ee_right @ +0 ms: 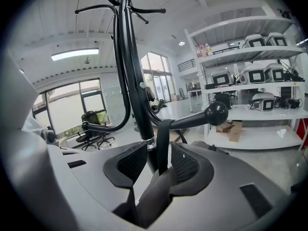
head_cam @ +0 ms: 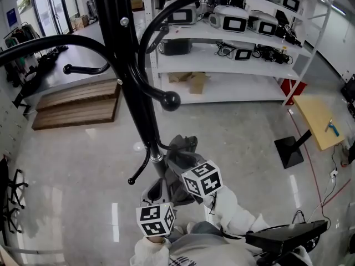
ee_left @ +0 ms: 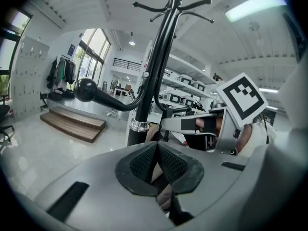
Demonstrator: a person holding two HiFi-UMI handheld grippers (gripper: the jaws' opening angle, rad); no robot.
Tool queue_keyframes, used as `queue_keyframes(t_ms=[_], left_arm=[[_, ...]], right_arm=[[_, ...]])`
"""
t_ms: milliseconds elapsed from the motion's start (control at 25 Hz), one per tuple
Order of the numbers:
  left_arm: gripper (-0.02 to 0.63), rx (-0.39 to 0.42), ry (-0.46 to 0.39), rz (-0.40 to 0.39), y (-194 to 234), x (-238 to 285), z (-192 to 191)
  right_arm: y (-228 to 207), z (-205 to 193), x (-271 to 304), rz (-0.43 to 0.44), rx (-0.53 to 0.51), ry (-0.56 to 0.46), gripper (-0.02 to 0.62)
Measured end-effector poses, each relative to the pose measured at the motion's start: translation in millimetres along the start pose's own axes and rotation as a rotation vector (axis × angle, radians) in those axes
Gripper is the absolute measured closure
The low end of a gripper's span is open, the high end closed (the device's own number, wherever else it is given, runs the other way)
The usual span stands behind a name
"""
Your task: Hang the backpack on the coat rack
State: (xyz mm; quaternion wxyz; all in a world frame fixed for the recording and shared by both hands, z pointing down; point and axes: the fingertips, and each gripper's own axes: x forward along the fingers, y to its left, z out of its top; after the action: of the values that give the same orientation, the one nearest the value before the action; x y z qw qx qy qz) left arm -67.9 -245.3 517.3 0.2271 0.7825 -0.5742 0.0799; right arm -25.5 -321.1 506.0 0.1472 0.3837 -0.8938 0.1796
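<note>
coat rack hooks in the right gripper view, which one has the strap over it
The low hook ending in the ball at right: the dark strap loops over it. The other hooks are bare.

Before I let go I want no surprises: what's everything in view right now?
Coat rack: one, black, centre.
Backpack: one, grey, at the rack's pole; strap over a rack arm.
Shelves: one unit, white, behind.
Devices: several, white, on the shelves.
Box: one, brown, lowest shelf.
Steps: one set, wooden, left.
Table: one, yellow, right.
Left gripper: one, grey, jaws together.
Right gripper: one, grey, open, strap between its jaws.
</note>
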Motion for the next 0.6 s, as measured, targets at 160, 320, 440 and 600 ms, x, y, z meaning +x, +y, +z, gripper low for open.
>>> queue_keyframes(t_ms=[160,320,440,600], left_arm=[[0.603,0.001,0.001,-0.018,-1,0,-1],[0.603,0.01,0.004,-0.055,-7,2,-2],[0.603,0.022,0.009,-0.09,-17,0,-6],[0.603,0.029,0.025,-0.131,-28,-5,-16]], right_arm=[[-7,-3,-13,-0.041,0.039,-0.025,0.457],[-20,-5,-34,-0.12,0.093,-0.068,0.457],[-34,-14,-57,-0.212,0.142,-0.101,0.459],[-37,-42,-76,-0.284,0.219,-0.074,0.459]])
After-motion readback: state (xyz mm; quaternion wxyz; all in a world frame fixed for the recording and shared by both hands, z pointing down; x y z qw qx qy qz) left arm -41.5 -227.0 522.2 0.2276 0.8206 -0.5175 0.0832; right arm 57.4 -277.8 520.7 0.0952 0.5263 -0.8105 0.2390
